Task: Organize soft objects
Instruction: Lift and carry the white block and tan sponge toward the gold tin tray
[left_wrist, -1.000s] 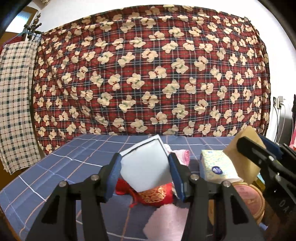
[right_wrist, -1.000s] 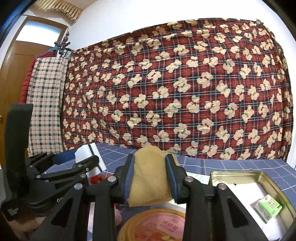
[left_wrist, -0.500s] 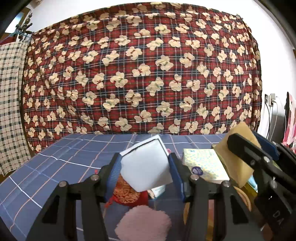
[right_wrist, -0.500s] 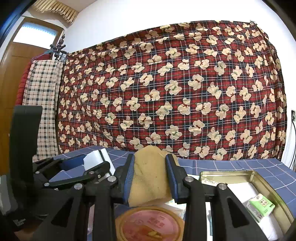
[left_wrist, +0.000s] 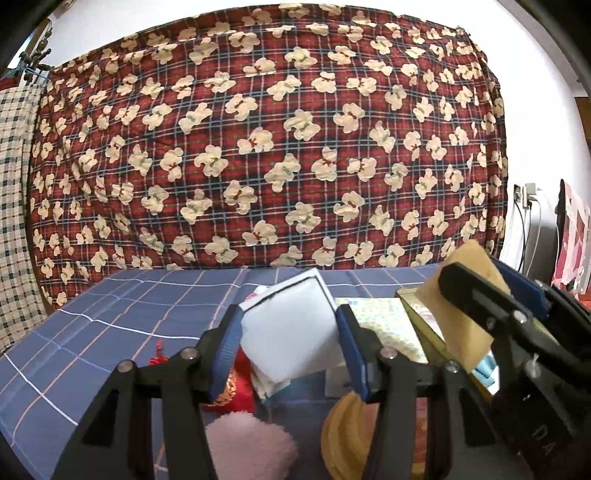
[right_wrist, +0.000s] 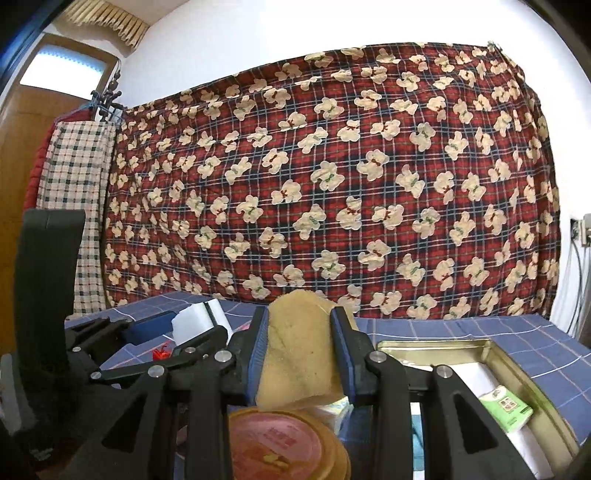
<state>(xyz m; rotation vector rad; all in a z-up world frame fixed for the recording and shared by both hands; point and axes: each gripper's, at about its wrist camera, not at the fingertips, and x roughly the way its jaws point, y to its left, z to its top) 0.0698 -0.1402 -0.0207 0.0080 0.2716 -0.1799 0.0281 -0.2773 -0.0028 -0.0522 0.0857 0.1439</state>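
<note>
My left gripper (left_wrist: 290, 343) is shut on a white sponge block (left_wrist: 291, 332) with a thin dark edge, held above the blue checked bedcover (left_wrist: 110, 314). My right gripper (right_wrist: 299, 350) is shut on a tan sponge (right_wrist: 301, 350); it also shows at the right of the left wrist view as the tan sponge (left_wrist: 465, 295). The left gripper with the white sponge (right_wrist: 199, 321) appears at the left of the right wrist view. Below the left gripper lie a pink fluffy item (left_wrist: 247, 446), a red embroidered pouch (left_wrist: 236, 384) and a yellow ribbed object (left_wrist: 343, 435).
An open gold metal tin (right_wrist: 517, 373) at the right holds a white lining and a green packet (right_wrist: 504, 406). A round tin with a pink lid (right_wrist: 280, 443) sits under the right gripper. A floral tissue pack (left_wrist: 384, 325) lies beside the tin. A red teddy-print quilt (left_wrist: 277, 147) hangs behind.
The left gripper has moved right across the bed with the white sponge; the pink item and red pouch slid left and down beneath it. The right gripper has stayed put.
</note>
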